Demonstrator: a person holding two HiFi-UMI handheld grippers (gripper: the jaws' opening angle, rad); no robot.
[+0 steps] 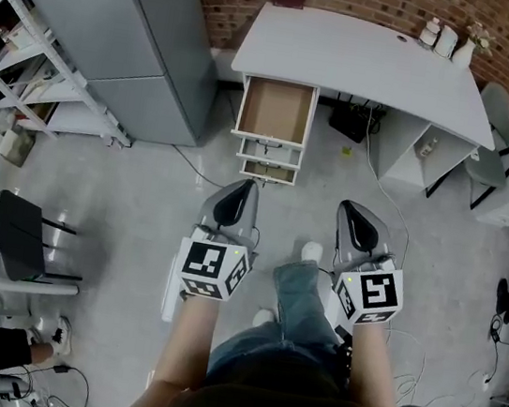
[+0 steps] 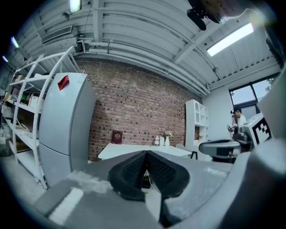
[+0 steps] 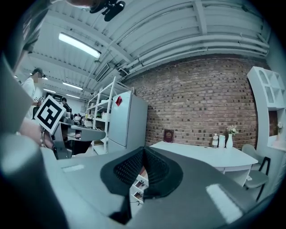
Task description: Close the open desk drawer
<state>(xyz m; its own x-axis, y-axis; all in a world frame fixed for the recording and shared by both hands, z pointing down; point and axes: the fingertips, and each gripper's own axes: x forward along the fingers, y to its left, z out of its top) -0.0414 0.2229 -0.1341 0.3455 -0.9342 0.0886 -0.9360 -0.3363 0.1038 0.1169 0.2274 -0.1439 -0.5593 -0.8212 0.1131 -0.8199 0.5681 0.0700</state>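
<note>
With jaws together and empty, left hand-held gripper (image 1: 240,193) and right hand-held gripper (image 1: 352,213) should push the drawer (image 1: 275,112) front squarely

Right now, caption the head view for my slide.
Left gripper and right gripper, both shut, face the desk's open top drawer.

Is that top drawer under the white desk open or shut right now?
Open. The top drawer sticks out from under the desk, and the head view looks straight down onto its bare brown inside.

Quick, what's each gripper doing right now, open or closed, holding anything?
Left gripper: closed, holding nothing.
Right gripper: closed, holding nothing.
</note>
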